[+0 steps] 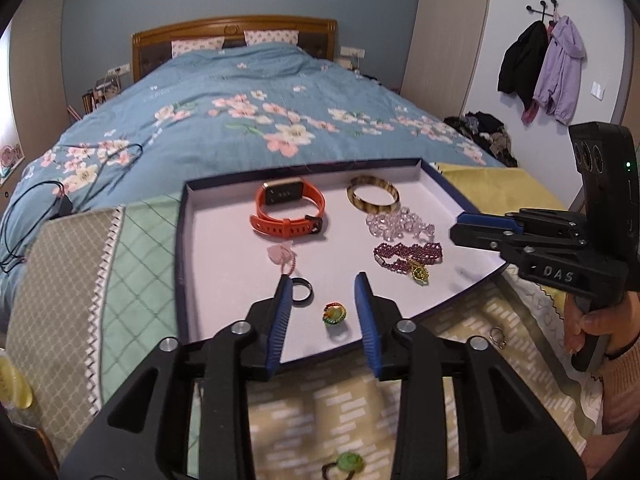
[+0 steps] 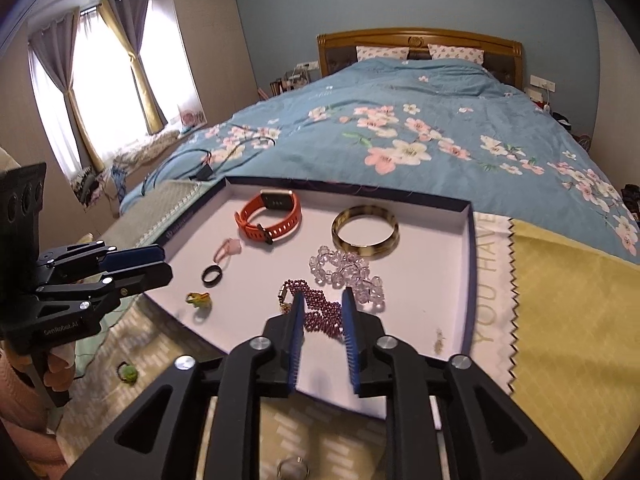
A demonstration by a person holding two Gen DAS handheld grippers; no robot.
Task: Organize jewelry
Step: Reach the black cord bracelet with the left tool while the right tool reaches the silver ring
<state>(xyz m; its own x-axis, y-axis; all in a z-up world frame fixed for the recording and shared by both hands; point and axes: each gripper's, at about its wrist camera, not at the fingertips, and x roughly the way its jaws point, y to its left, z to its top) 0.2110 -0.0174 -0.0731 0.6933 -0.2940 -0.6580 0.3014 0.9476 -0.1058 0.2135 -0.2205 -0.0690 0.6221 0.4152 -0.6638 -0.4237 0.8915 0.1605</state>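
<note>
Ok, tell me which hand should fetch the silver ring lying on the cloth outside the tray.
Right. The silver ring lies just below the right gripper, whose jaws stand open and empty. From the left gripper it lies off to the side.

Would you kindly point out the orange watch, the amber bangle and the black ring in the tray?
orange watch (image 1: pixel 289 211): left wrist view, on its strap.
amber bangle (image 2: pixel 385 242): right wrist view, on its right rim.
black ring (image 2: pixel 211 275): right wrist view, on its band.
</note>
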